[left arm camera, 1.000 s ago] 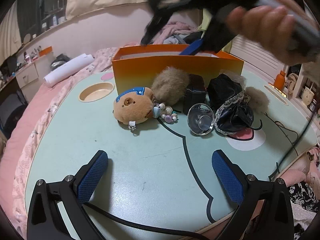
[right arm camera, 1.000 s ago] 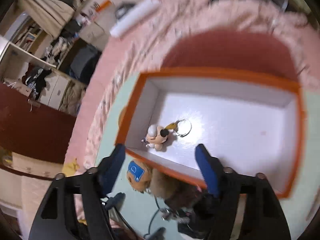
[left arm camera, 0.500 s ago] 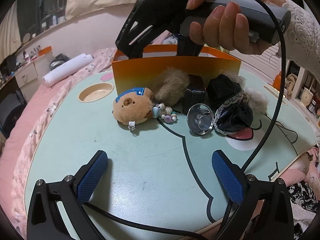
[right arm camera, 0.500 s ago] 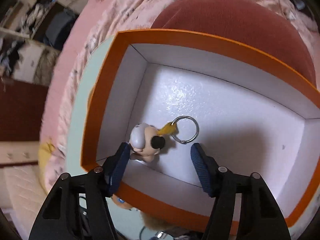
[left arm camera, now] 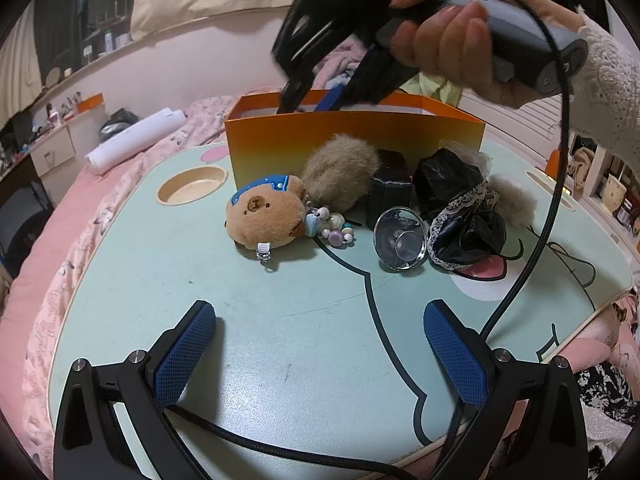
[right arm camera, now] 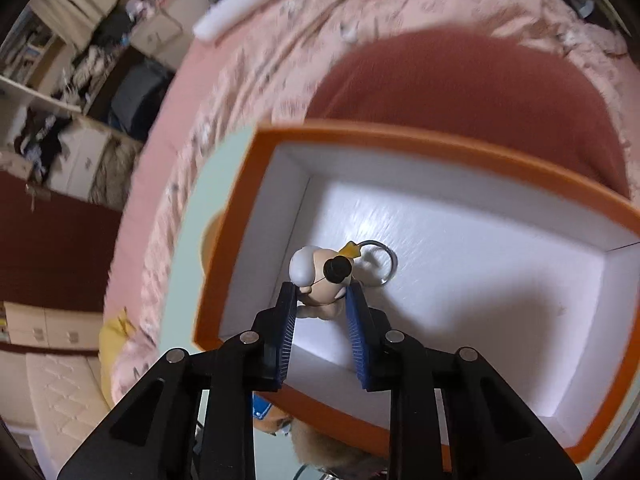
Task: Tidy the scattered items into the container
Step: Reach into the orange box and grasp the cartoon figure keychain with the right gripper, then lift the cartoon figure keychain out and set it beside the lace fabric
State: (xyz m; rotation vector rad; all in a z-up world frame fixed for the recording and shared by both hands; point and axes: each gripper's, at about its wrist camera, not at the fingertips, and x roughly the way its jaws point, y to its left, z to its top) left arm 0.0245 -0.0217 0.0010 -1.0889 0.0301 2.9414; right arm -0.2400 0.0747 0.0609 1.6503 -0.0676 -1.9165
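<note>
An orange box with a white inside stands at the back of the mint table. A small figurine keychain with a metal ring lies in its left part. My right gripper reaches down into the box, its jaws closing, with the figurine's body between the blue pads, which touch its sides. In the left wrist view a hand holds that gripper over the box. A bear plush, a fur pompom, beads, a black case, a glass cup and black lace cloth lie before the box. My left gripper hangs open over the table's front.
A round cup recess sits left of the box. A black cable hangs from the right gripper across the table's right side. Pink bedding with a white roll surrounds the table. A red cushion lies behind the box.
The right gripper's jaws have narrowed from wide apart to close around the figurine. Seen from the left wrist, the hand shifted right over the box. The left gripper stayed still.
</note>
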